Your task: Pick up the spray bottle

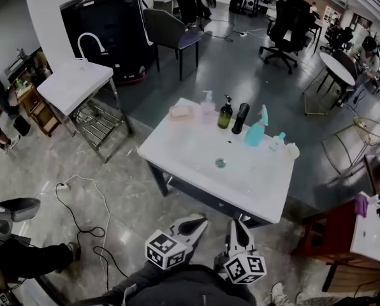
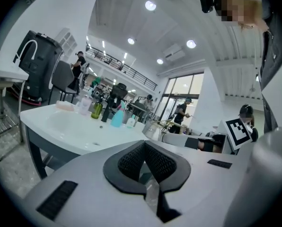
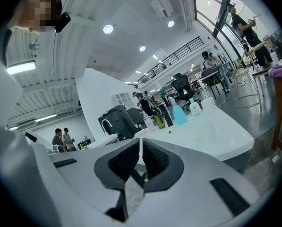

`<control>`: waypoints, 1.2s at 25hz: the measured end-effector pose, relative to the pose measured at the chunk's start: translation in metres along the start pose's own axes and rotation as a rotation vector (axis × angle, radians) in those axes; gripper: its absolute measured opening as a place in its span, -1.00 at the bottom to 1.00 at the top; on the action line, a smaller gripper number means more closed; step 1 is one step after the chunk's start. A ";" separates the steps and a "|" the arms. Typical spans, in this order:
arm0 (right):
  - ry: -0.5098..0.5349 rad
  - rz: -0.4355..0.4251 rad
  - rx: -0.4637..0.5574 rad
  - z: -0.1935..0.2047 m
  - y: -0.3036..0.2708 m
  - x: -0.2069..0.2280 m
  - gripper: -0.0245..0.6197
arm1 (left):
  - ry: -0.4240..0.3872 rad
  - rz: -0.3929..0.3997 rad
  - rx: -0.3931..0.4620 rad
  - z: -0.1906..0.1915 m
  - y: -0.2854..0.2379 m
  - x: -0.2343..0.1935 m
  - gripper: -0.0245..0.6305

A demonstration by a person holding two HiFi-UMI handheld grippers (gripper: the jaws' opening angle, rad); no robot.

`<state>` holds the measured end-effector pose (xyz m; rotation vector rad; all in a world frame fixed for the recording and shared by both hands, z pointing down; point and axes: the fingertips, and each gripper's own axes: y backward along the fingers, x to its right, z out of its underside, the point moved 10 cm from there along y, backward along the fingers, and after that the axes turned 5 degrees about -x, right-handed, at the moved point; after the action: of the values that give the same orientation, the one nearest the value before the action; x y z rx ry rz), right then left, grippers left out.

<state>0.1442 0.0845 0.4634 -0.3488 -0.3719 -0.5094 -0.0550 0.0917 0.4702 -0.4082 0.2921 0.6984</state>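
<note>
The teal spray bottle (image 1: pixel 256 131) stands upright on the far side of the white sink table (image 1: pixel 196 164), between a black bottle (image 1: pixel 240 118) and a small clear bottle (image 1: pixel 277 141). Both grippers are near the table's front edge, well short of the bottle. The left gripper (image 1: pixel 199 220) is shut with nothing in it, and the right gripper (image 1: pixel 238 223) beside it is also shut and empty. From the left gripper (image 2: pixel 144 143) the spray bottle (image 2: pixel 117 117) shows far ahead at the left. In the right gripper view the gripper (image 3: pixel 141 140) points at the table, with the spray bottle (image 3: pixel 179 113) ahead to the right.
A dark green bottle (image 1: pixel 225 115), a pump bottle (image 1: pixel 207 109) and a pink dish (image 1: pixel 180 112) share the back row. A second white sink stand (image 1: pixel 75 85) is at the left, with a cable (image 1: pixel 81 231) on the floor. A wooden table (image 1: pixel 333 234) stands at the right.
</note>
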 end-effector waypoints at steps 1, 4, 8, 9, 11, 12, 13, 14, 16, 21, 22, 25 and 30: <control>0.000 0.006 0.004 -0.006 -0.008 0.004 -0.89 | -0.003 0.004 -0.002 -0.006 -0.007 -0.006 -0.91; -0.004 0.015 0.006 -0.020 -0.031 0.012 -0.89 | -0.008 0.022 -0.012 -0.024 -0.027 -0.022 -0.91; -0.005 0.011 0.000 -0.038 -0.067 0.021 -0.89 | -0.010 0.039 -0.015 -0.049 -0.056 -0.046 -0.91; -0.004 0.011 0.001 -0.043 -0.075 0.023 -0.89 | -0.012 0.043 -0.017 -0.055 -0.063 -0.052 -0.91; -0.002 0.016 0.007 -0.053 -0.092 0.029 -0.89 | -0.017 0.052 -0.021 -0.067 -0.075 -0.065 -0.91; -0.002 0.021 0.010 -0.057 -0.100 0.031 -0.89 | -0.020 0.057 -0.022 -0.072 -0.081 -0.071 -0.91; -0.002 0.026 0.014 -0.061 -0.109 0.034 -0.89 | -0.023 0.063 -0.024 -0.078 -0.086 -0.077 -0.91; -0.003 0.030 0.016 -0.065 -0.117 0.036 -0.89 | -0.027 0.068 -0.024 -0.083 -0.092 -0.084 -0.91; -0.005 0.035 0.017 -0.071 -0.132 0.041 -0.89 | -0.031 0.076 -0.026 -0.091 -0.103 -0.095 -0.91; -0.009 0.051 0.017 -0.079 -0.162 0.053 -0.89 | -0.033 0.104 -0.040 -0.105 -0.130 -0.120 -0.91; -0.010 0.058 0.018 -0.080 -0.167 0.055 -0.89 | -0.035 0.112 -0.043 -0.107 -0.135 -0.124 -0.91; -0.016 0.075 0.024 -0.082 -0.180 0.061 -0.89 | -0.042 0.133 -0.053 -0.112 -0.149 -0.137 -0.91; -0.024 0.107 0.044 -0.084 -0.195 0.066 -0.89 | -0.050 0.179 -0.064 -0.120 -0.171 -0.153 -0.91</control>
<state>0.1162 -0.1361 0.4628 -0.3308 -0.3846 -0.3922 -0.0670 -0.1666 0.4696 -0.4278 0.2616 0.8935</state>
